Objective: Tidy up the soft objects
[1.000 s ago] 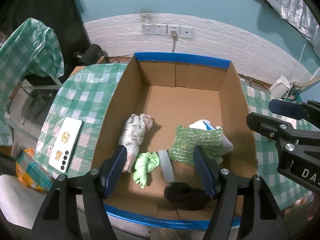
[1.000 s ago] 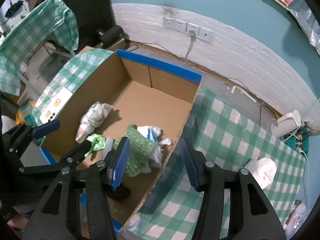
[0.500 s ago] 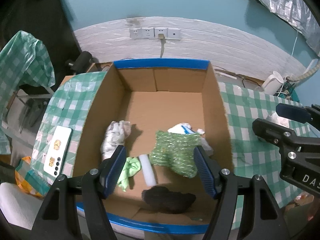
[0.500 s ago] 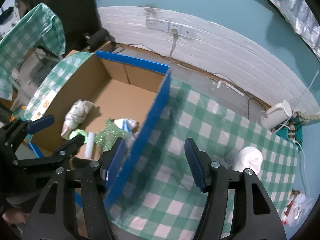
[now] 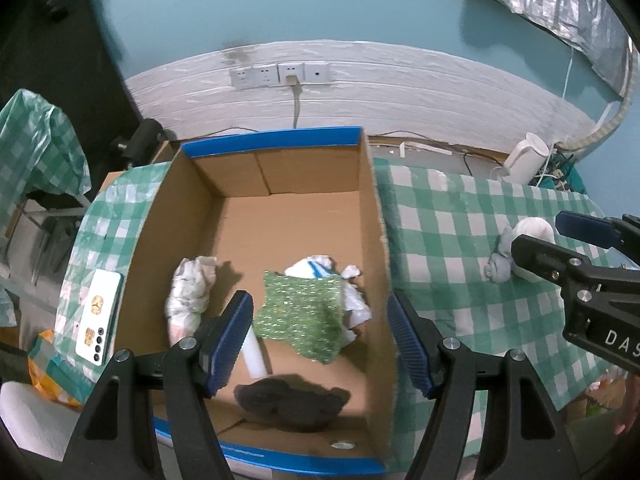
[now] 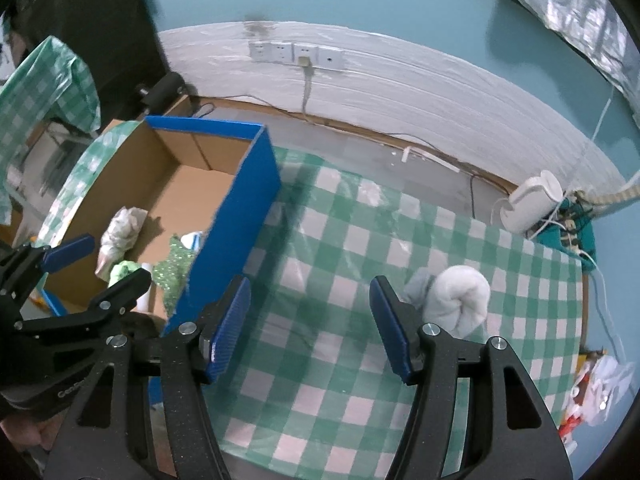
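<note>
A cardboard box with blue-taped rims (image 5: 376, 216) (image 6: 240, 196) stands on the green checked table. Inside lie a green sparkly cloth (image 5: 304, 316), a white crumpled cloth (image 5: 190, 292), a white-and-blue item (image 5: 316, 270), a white roll (image 5: 254, 354) and a dark cloth (image 5: 292, 400). A rolled white and grey sock bundle (image 6: 456, 296) (image 5: 516, 248) lies on the table right of the box. My left gripper (image 5: 320, 340) is open and empty above the box's near end. My right gripper (image 6: 310, 326) is open and empty over the table, left of the bundle.
A white phone (image 5: 98, 320) lies on the table left of the box. A white charger unit (image 6: 532, 200) and cables sit at the table's far right corner. Wall sockets (image 5: 280, 74) are behind. Packets (image 6: 596, 392) lie off the right edge.
Both grippers have swung to the right. The right gripper left the box's edge and now sits over the open table close to the sock bundle. Both stay open.
</note>
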{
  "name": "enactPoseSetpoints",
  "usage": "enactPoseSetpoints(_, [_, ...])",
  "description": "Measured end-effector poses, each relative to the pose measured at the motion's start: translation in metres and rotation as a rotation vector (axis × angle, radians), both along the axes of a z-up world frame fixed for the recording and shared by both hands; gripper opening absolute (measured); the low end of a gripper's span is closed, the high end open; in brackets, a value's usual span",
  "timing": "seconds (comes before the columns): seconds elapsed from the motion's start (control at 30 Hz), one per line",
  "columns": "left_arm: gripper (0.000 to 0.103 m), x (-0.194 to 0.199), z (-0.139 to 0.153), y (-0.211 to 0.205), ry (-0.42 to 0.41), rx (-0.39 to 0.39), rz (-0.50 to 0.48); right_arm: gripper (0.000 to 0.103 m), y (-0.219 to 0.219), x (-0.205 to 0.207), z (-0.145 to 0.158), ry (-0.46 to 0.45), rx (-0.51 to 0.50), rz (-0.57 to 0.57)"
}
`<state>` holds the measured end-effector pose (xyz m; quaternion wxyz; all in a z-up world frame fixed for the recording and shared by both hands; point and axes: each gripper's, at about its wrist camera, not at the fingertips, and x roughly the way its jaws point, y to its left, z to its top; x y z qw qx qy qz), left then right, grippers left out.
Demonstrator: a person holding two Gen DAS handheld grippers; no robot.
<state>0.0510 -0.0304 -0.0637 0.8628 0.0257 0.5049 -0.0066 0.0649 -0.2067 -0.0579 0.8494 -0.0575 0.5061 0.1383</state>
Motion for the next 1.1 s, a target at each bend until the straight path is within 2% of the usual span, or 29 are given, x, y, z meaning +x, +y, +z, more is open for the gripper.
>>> enactPoseSetpoints(0.63, [0.071, 0.009, -0.007, -0.050, 0.020, 0.002, -0.053, 0.063, -0.059, -0.004, -0.012, 0.024, 0.016, -0.098])
enactPoseSetpoints(1.1, [0.071, 0.018, -0.023, -0.087, 0.032, 0.050, -0.098, 0.065, -0.101, 0.000, -0.029, 0.065, 0.026, -0.184])
